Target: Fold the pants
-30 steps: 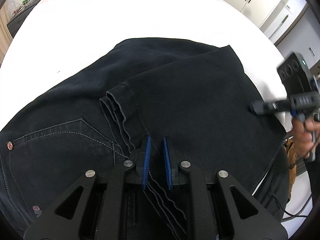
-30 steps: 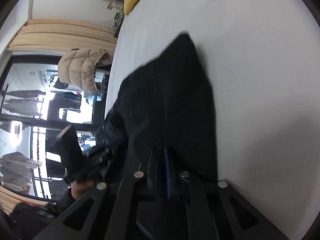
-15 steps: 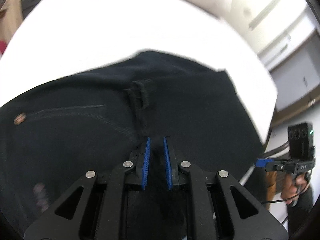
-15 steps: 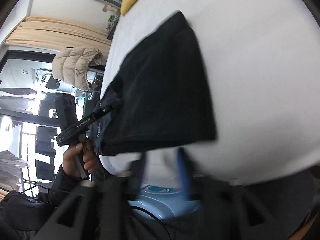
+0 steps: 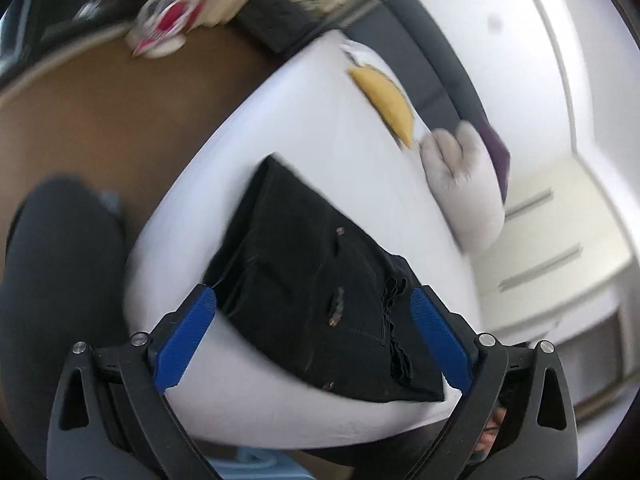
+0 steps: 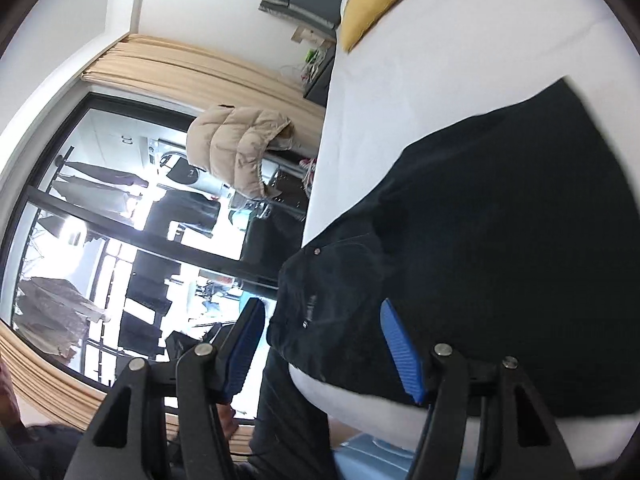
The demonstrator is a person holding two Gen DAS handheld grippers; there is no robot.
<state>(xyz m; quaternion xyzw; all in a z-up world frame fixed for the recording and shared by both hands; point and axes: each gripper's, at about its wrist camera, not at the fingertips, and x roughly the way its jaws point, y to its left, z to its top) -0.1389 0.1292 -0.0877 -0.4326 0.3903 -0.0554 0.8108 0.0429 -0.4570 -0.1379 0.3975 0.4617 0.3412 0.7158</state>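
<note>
The black pants (image 5: 320, 280) lie folded into a compact stack on the white bed (image 5: 304, 120), near its front corner, with hem edges showing at the stack's right side. In the right wrist view the pants (image 6: 500, 240) fill the right half. My left gripper (image 5: 312, 336) is open and empty, pulled back above the bed edge, its blue pads (image 5: 184, 340) wide apart. My right gripper (image 6: 324, 344) is open and empty, held just off the bed's edge next to the pants.
A yellow cushion (image 5: 386, 100) and a grey plush pillow (image 5: 464, 192) lie at the bed's far end; the cushion also shows in the right wrist view (image 6: 372, 0). Brown floor (image 5: 100, 120) lies left of the bed. A beige puffer jacket (image 6: 240, 148) hangs by the window.
Both grippers have let go of the pants, opened wide and drawn back off the bed. The pants now lie folded and still.
</note>
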